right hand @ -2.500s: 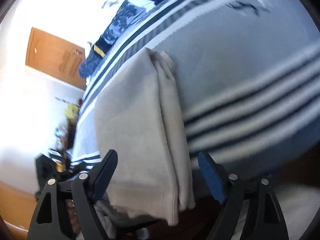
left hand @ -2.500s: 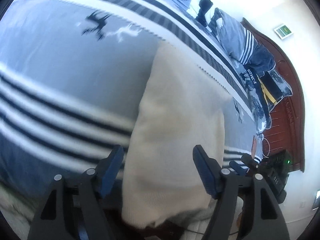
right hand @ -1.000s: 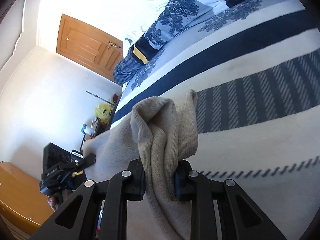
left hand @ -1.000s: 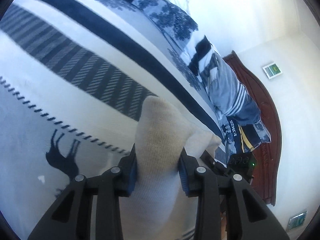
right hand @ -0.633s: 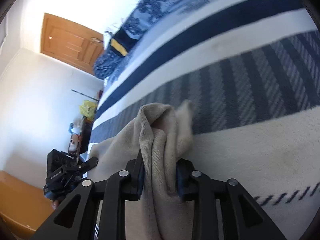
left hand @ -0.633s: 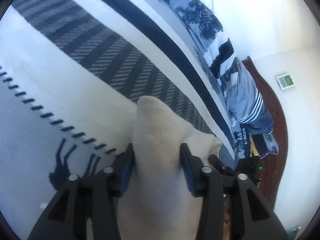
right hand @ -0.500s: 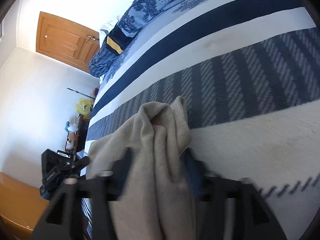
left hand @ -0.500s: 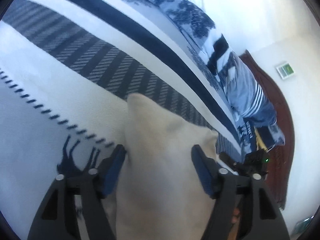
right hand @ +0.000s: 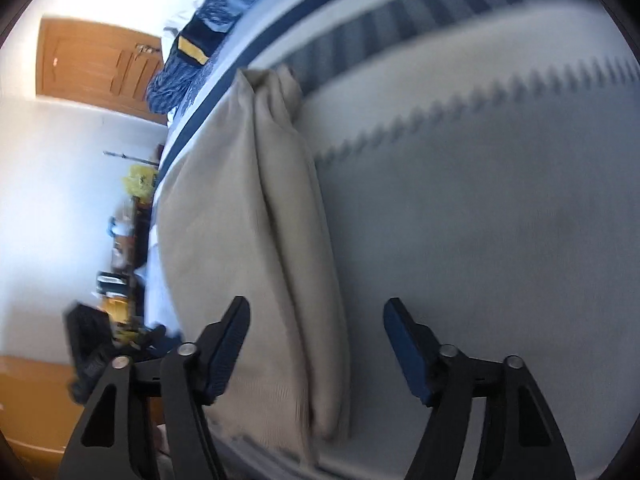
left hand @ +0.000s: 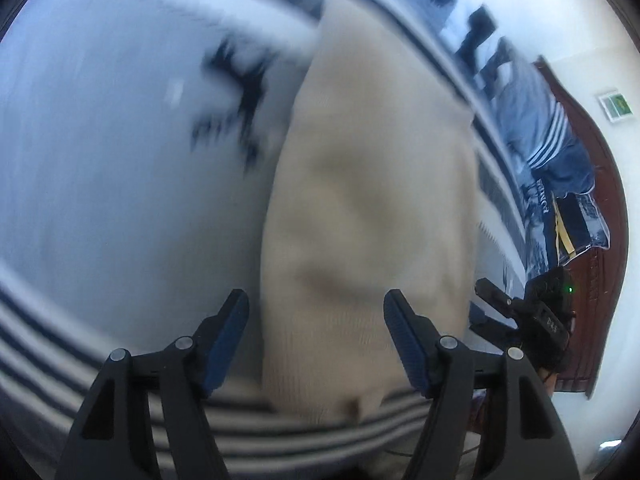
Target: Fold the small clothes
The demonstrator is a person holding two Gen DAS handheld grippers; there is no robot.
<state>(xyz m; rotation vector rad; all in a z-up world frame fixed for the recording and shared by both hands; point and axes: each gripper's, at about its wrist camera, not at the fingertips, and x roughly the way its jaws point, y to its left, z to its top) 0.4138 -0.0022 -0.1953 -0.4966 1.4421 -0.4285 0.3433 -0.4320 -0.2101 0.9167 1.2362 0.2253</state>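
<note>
Both claws, left claw [left hand: 316, 340], right claw [right hand: 316, 344], spread wide, empty, above beige garment [left hand: 372, 200]

Beige knit garment [left hand: 372, 208], fleecy blanket [right hand: 500, 208]

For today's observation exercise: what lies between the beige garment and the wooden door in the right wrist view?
A strip of striped bedspread, then blue patterned pillows, lie between the beige garment and the wooden door.

The folded sweater [left hand: 372, 216] lies on the bed's blanket [left hand: 120, 184], ahead of both grippers, with pillows [left hand: 536, 120] behind it at the headboard [left hand: 612, 200] and a door [right hand: 96, 64] beyond the bed's far side
</note>
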